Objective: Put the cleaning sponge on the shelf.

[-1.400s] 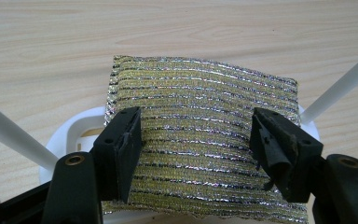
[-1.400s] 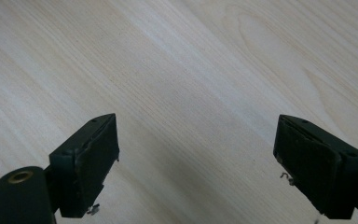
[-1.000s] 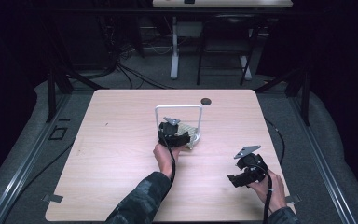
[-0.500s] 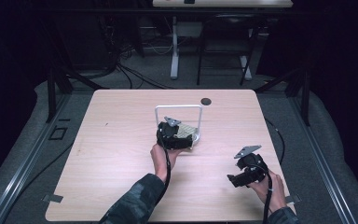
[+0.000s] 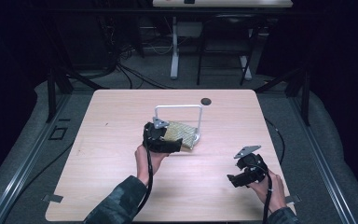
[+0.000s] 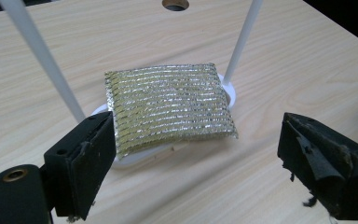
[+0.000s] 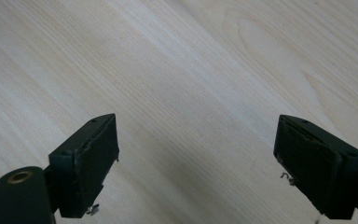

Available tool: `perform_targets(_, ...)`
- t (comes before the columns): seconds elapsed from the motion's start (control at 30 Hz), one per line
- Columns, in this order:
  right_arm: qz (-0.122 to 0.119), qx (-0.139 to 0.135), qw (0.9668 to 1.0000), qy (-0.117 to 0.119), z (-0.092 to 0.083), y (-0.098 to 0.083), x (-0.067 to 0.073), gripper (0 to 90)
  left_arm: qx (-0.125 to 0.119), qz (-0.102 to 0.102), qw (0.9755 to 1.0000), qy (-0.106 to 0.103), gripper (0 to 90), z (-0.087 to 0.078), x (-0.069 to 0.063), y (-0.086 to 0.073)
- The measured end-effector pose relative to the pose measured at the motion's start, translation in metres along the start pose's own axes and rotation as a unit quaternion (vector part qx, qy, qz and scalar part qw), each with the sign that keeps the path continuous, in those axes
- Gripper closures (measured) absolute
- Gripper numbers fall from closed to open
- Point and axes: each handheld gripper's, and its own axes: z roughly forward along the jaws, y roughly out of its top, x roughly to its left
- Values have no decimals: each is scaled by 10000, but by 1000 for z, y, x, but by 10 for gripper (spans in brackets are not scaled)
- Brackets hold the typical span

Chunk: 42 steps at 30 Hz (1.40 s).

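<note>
Looking at the left gripper (image 6: 186,154), we saw its jaws had just been opening, nothing between them, while it drew back from the metallic scouring pad (image 6: 170,105). The pad lay flat on the white rack's (image 5: 179,108) oval base (apparently placed and released); the right gripper (image 7: 198,158) hung open over bare table (image 5: 121,116)

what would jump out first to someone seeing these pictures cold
The glittery gold-and-silver scouring pad catches the eye first, lying on the white base of a white hoop-shaped stand near the middle of the wooden table. Just in front of it the left gripper has just been opening, nothing between its jaws. The right gripper is open over bare wood near the table's right front corner.
</note>
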Motion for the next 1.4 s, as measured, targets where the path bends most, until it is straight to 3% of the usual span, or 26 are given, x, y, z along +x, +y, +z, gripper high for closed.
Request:
perform_targets(0.53, -21, 31, 10000, -13, 0, 0, 0, 132, 426, 110, 9990, 21, 9, -42, 32, -28)
perform_targets(0.83, -52, 56, 10000, -34, 1, 0, 1, 133, 469, 3, 9989, 93, 0, -65, 52, -50)
perform_targets(1.07, -51, 53, 10000, -33, 1, -1, 2, 133, 647, -29, 9977, 196, 0, -79, 71, -75)
perform_targets(1.13, -91, 76, 9999, -52, 2, 0, 3, 133, 742, -156, 9967, 272, 0, -84, 79, -89)
perform_targets(1.33, -85, 97, 9999, -39, 3, 0, 5, 134, 883, -280, 9949, 389, 0, -93, 94, -108)
perform_targets(1.4, -115, 116, 9999, -46, 4, 0, 5, 134, 829, -306, 9952, 428, 0, -98, 101, -117)
